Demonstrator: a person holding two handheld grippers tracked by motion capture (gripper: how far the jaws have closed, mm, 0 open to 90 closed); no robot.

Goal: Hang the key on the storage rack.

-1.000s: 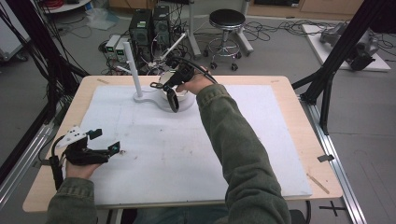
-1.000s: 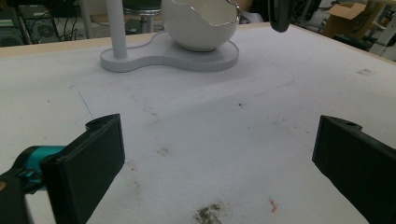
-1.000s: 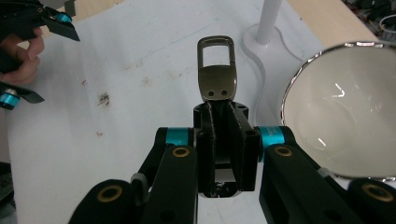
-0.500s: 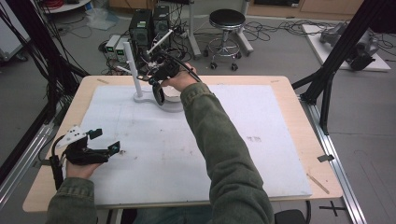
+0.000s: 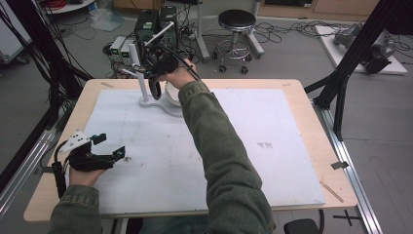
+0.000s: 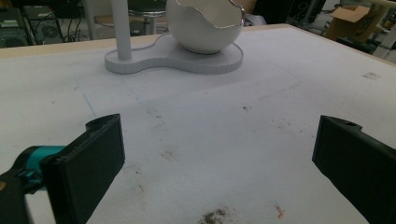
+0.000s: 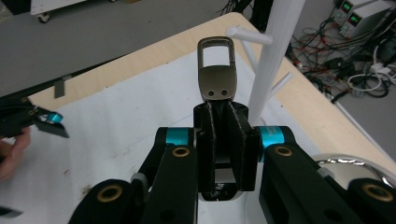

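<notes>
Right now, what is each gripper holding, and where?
The right gripper clamps a grey metal clasp by its lower end; the left gripper holds nothing.

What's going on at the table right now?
A person works with a tool in each hand. The right tool is shut on a metal clasp and holds it up beside the white stand, close to its pegs, at the far side of the table. The clasp is not yet on a peg. The left tool rests open on the white mat, holding nothing. An egg-shaped bowl sits on the stand's base.
</notes>
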